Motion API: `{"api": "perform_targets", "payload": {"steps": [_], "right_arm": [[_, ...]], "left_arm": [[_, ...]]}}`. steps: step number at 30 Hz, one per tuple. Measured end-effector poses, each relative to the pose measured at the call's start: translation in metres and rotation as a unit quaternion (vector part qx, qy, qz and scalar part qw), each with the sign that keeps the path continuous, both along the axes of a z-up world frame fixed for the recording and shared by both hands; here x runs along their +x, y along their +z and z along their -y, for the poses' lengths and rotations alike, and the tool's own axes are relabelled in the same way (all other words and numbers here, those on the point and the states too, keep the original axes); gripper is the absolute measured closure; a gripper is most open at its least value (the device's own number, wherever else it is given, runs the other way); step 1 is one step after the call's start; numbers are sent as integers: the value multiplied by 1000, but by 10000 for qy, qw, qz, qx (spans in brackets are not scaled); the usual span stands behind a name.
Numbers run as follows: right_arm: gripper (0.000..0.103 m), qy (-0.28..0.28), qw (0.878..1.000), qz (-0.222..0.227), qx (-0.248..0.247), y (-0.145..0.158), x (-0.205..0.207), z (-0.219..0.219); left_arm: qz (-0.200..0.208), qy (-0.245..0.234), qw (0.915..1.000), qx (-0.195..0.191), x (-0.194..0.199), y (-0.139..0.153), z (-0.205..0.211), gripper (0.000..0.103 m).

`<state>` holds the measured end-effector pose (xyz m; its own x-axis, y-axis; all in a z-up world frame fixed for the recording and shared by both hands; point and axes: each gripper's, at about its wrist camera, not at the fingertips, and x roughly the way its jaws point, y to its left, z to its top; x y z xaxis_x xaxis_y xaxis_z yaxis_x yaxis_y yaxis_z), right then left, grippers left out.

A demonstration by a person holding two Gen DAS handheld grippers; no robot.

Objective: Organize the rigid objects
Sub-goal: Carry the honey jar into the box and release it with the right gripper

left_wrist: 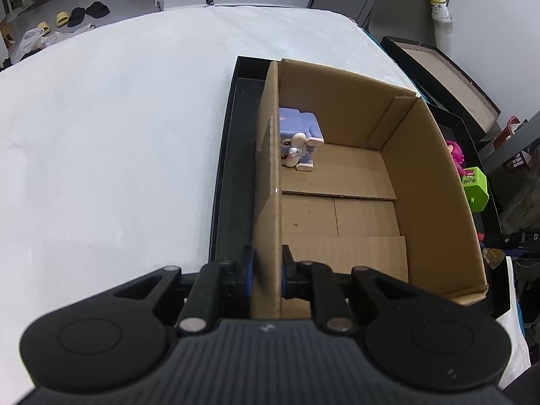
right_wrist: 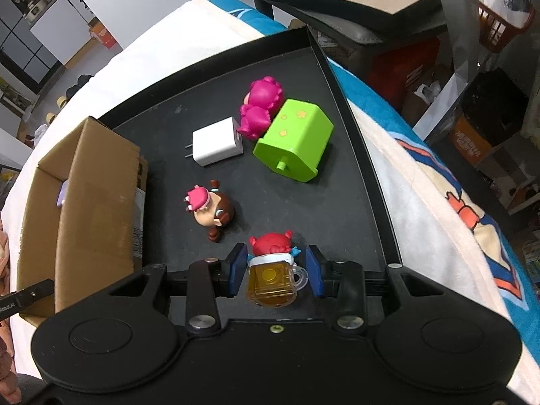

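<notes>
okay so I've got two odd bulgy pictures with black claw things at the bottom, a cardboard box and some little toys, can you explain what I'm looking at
Those claws are two hand-held grippers; a person carries one in each hand, and a wide-angle camera on each looks along its fingers.

The left gripper's picture: the left gripper is pinched shut on the near wall of the cardboard box, which sits in a black tray on a white-covered table. A purple toy figure lies inside the box.

The right gripper's picture: the right gripper is closed on a red-haired figurine with an amber mug base. On the tray lie a white charger plug, a pink figurine, a green toy box and a brown-haired figurine.
</notes>
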<state>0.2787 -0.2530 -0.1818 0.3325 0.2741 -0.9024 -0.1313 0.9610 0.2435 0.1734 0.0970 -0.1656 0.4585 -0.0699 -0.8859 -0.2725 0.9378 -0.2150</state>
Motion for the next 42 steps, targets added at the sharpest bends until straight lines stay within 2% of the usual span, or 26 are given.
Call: {"api": "perform_targets", "payload": {"steps": [22, 37, 42], "right_arm": [[65, 338, 9987, 369, -10, 55, 3, -36], [65, 793, 9949, 627, 59, 85, 11, -106], [65, 979, 9931, 648, 59, 87, 12, -133]], "left_arm": [[51, 76, 9998, -197, -5, -2, -5, 89], [-21, -37, 9996, -294, 2, 0, -9, 86], [-144, 148, 9988, -451, 5, 1, -14, 86]]}}
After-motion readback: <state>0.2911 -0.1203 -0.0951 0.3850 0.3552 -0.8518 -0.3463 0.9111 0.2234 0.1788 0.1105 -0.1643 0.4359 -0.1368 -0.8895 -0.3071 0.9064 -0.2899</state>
